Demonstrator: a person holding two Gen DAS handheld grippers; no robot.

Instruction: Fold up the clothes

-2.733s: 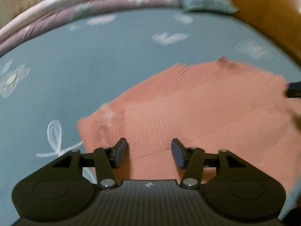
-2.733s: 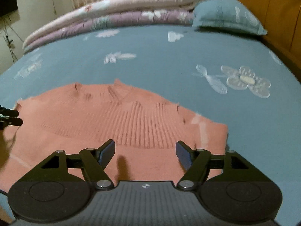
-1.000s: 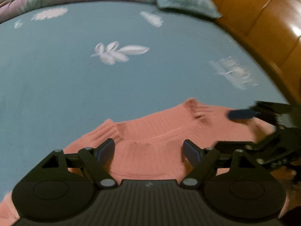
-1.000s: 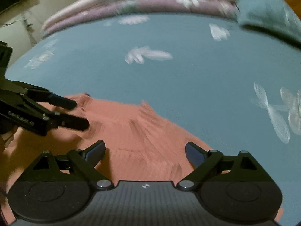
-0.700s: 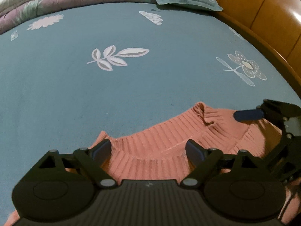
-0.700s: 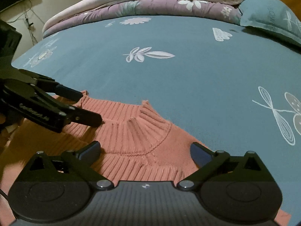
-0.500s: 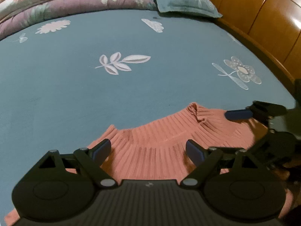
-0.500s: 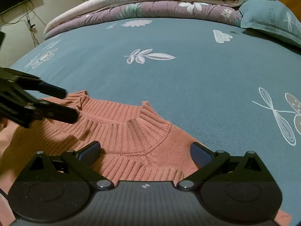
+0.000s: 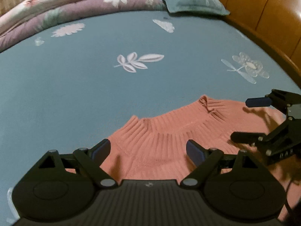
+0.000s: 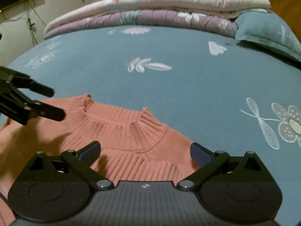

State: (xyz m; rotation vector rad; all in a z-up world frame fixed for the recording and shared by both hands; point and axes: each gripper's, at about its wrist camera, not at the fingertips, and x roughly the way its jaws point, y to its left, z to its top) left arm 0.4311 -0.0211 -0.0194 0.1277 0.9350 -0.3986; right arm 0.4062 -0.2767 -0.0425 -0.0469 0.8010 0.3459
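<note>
A salmon-pink ribbed sweater (image 9: pixel 169 131) (image 10: pixel 120 131) lies flat on the blue bedsheet, collar end toward the far side. My left gripper (image 9: pixel 148 150) hovers open above its ribbed collar, nothing between the fingers. My right gripper (image 10: pixel 144 150) also stands wide open over the collar's right half, empty. In the left wrist view the right gripper (image 9: pixel 244 120) shows at the right edge, open above the sweater. The right wrist view catches the left gripper (image 10: pixel 54 101) at the left edge, open too.
A blue bedsheet (image 9: pixel 75 84) with white flower prints spreads beyond the sweater. Folded quilts (image 10: pixel 160 7) and a blue pillow (image 9: pixel 191 0) lie along the far side. A wooden headboard (image 9: pixel 263 15) borders the right. A wall with cables (image 10: pixel 32 24) is at far left.
Both grippers have lifted and drawn back from the sweater's collar, tilting up so more of the bed shows. The jaws widened slightly early on. The sweater lies still.
</note>
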